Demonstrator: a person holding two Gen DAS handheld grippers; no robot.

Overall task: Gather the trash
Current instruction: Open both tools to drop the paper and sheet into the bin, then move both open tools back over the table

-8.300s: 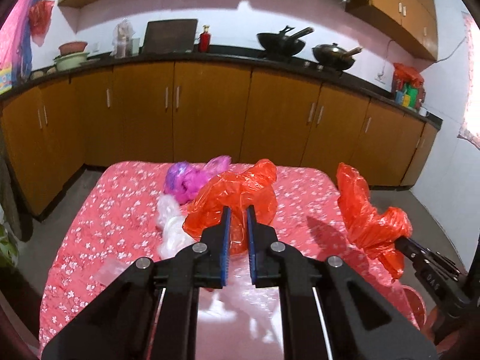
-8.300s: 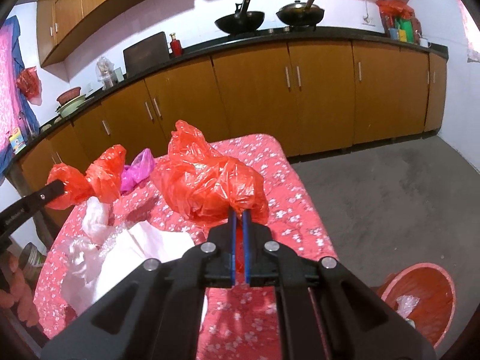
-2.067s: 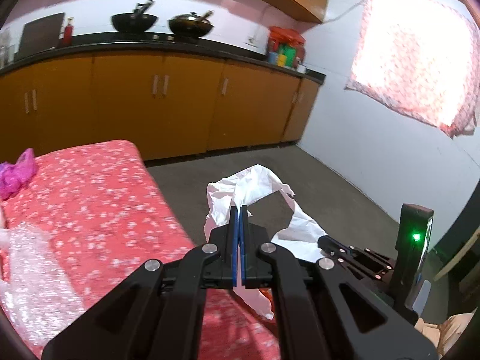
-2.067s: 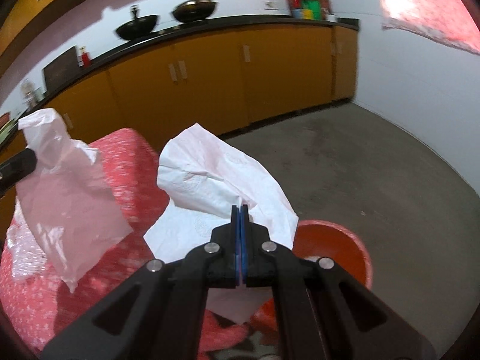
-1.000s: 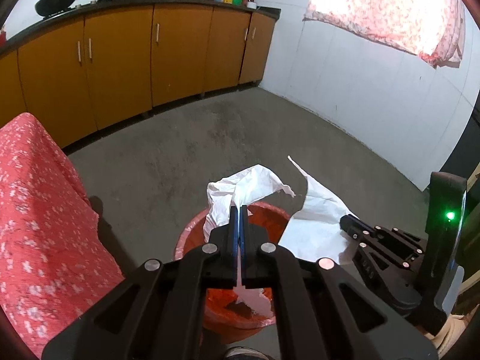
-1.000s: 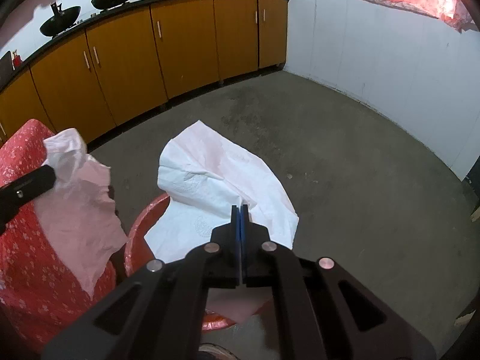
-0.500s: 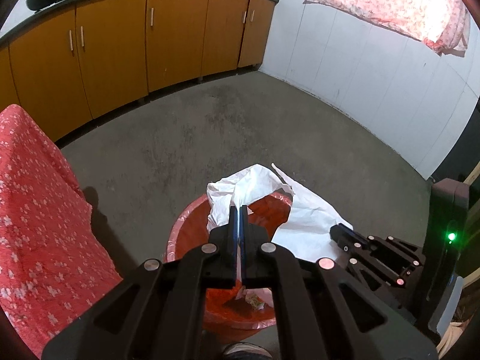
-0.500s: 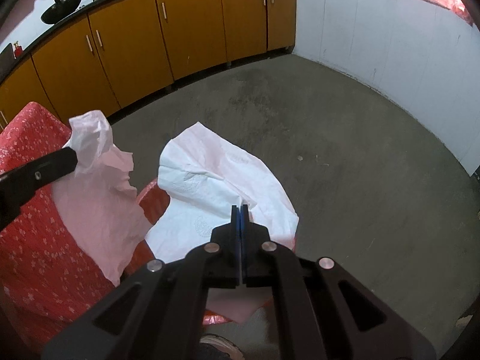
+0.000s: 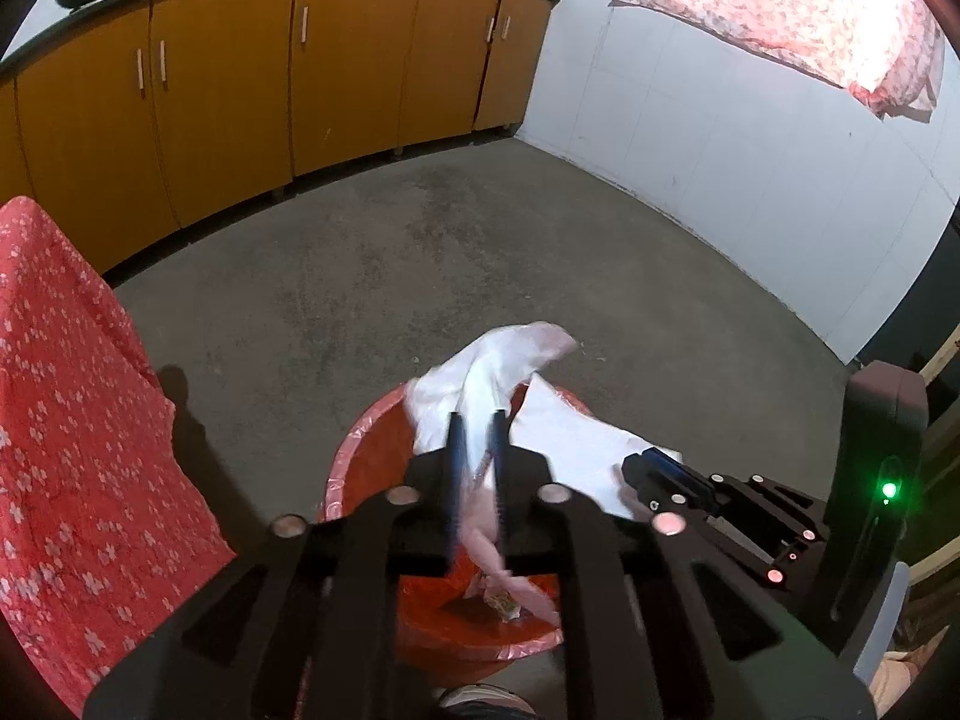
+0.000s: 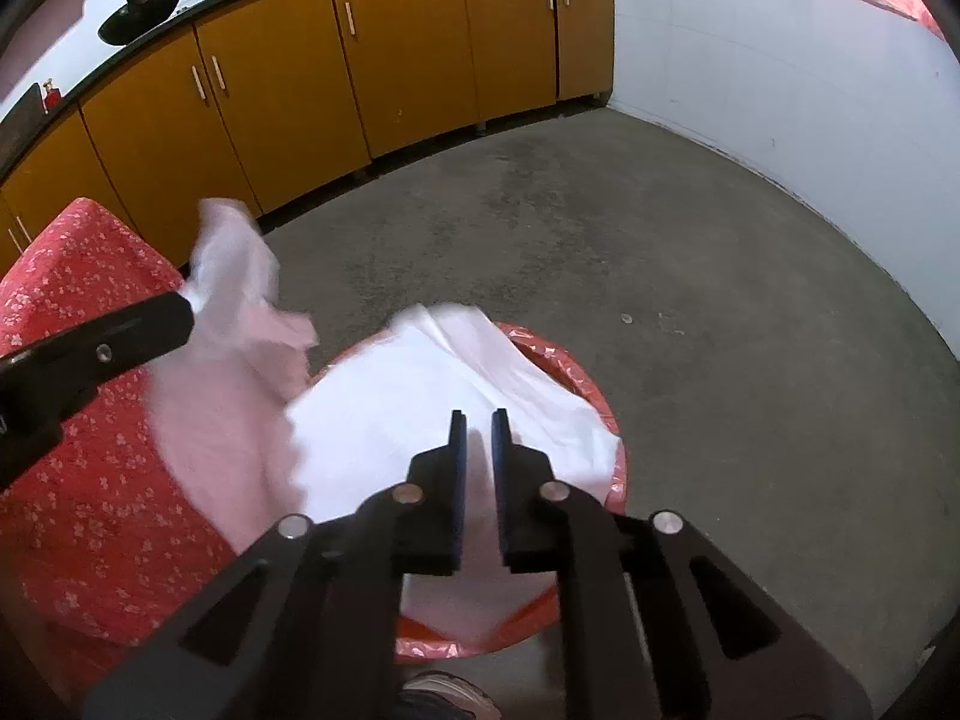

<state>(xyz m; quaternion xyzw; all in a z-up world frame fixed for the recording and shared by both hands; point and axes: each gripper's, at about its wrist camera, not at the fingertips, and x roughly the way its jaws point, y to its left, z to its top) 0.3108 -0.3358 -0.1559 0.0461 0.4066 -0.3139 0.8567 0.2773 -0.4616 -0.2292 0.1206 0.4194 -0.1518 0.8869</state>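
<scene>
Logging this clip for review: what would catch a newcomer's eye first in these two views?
The round red plastic bin on the grey concrete floor, directly below both tongs. Over it, the left tongs are opening around a crumpled white plastic bag, and the right tongs are opening over a flat white paper sheet draped across the bin's mouth. A red floral tablecloth hangs at the left.

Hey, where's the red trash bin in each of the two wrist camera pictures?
Left wrist view: the red trash bin sits low centre on the floor, partly behind the left tool.
Right wrist view: the bin is at centre, mostly covered by white paper ahead of the right tool.
Shared landmark: the orange cabinets along the far wall.
</scene>
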